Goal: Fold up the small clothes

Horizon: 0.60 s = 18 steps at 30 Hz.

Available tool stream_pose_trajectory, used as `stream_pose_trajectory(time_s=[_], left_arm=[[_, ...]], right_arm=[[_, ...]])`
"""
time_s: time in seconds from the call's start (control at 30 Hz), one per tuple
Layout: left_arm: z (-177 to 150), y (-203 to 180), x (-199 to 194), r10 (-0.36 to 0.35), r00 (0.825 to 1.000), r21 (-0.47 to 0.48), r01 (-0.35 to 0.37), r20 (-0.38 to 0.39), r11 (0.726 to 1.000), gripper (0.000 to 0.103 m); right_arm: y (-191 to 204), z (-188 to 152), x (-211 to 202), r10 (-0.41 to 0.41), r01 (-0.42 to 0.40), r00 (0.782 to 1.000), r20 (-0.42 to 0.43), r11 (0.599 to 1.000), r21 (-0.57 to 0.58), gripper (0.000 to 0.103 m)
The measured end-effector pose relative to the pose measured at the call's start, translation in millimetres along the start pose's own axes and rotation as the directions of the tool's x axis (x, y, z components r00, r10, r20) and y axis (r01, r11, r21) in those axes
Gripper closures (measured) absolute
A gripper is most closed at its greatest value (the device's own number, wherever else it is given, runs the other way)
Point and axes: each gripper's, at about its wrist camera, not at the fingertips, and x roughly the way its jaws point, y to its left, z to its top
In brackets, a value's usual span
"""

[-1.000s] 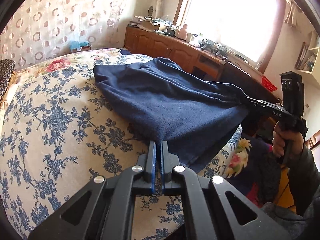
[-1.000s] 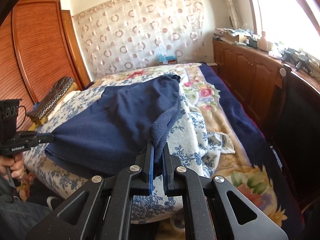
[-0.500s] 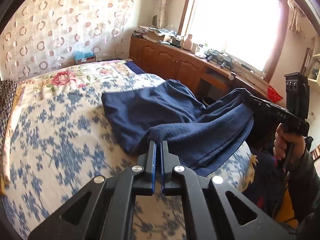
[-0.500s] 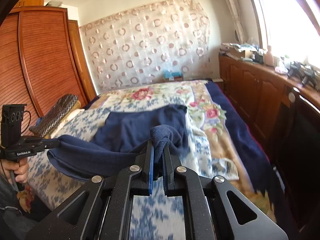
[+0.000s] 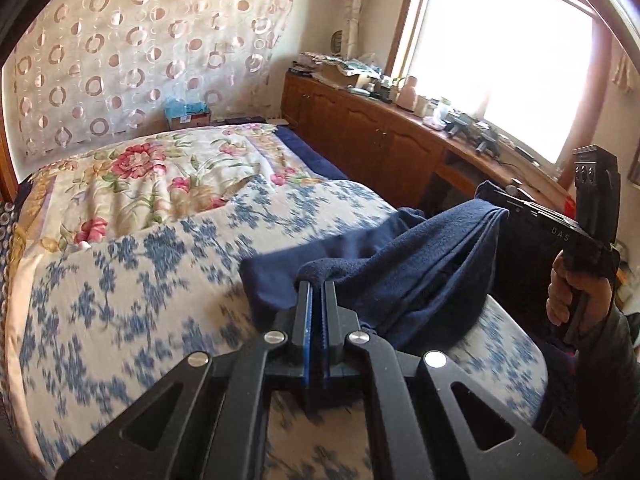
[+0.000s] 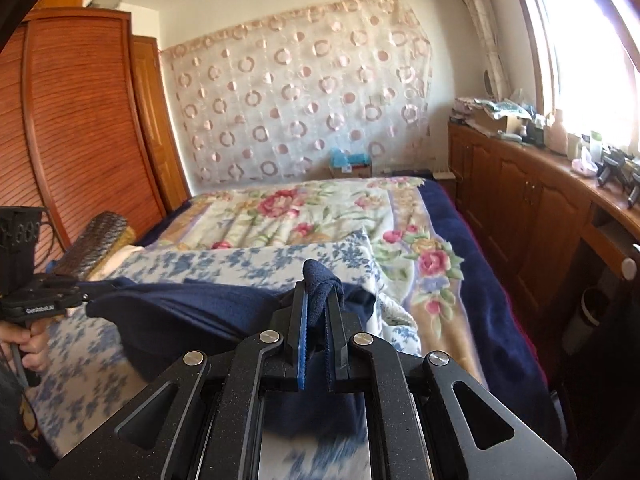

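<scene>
Navy garment [image 5: 420, 264] stretches sideways between both tongs (apparently sagging).

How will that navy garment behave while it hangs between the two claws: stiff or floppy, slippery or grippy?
Probably floppy: the navy garment sags between the left claw and right claw. Its fleecy nap suggests the pinched corners should hold. It looks light, bunching easily on the bedspread.

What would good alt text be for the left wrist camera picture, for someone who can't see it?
The left tool, shut on a corner of a dark blue garment, holds it over a bed with a blue floral cover, while the right tool, held in a hand, grips another corner at right. Wooden cabinets stand under a bright window behind.
</scene>
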Motion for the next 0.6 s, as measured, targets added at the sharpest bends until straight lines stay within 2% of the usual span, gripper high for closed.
stream_pose_trajectory(time_s=[0.13,0.23,0.3,0.37,0.43,0.57,0.6], left_arm=[[10,15,25,0.015,1.000,-0.022,-0.015,-0.015,1.000,0.102],[14,22,29,0.044,0.999,-0.023,-0.043,0.018,0.999,0.101],[16,26,28,0.036,0.999,-0.030,-0.035,0.029,0.999,0.100],[19,30,26,0.027,0.999,-0.033,-0.026,0.024,0.999,0.091],[20,33,23,0.020,0.999,-0.031,-0.019,0.025,0.999,0.071],[14,34,20,-0.016,1.000,-0.031,0.016,0.000,0.999,0.061],[11,33,21,-0.024,1.000,-0.028,0.023,-0.012,0.999,0.059]], right_arm=[[-11,8,41,-0.021,0.021,0.998,-0.062,1.000,0.001,0.099],[-16,9,65,-0.030,0.030,0.994,-0.102,1.000,0.006,0.098],[-18,9,77,-0.026,0.027,0.992,-0.120,1.000,0.006,0.098],[-19,7,85,-0.029,0.029,0.990,-0.136,1.000,0.002,0.098],[-20,6,92,-0.036,0.037,0.988,-0.149,0.999,0.004,0.095],[-20,12,91,-0.067,0.068,0.988,-0.138,0.998,0.000,0.085],[-20,14,85,-0.069,0.070,0.990,-0.124,0.998,0.004,0.078]])
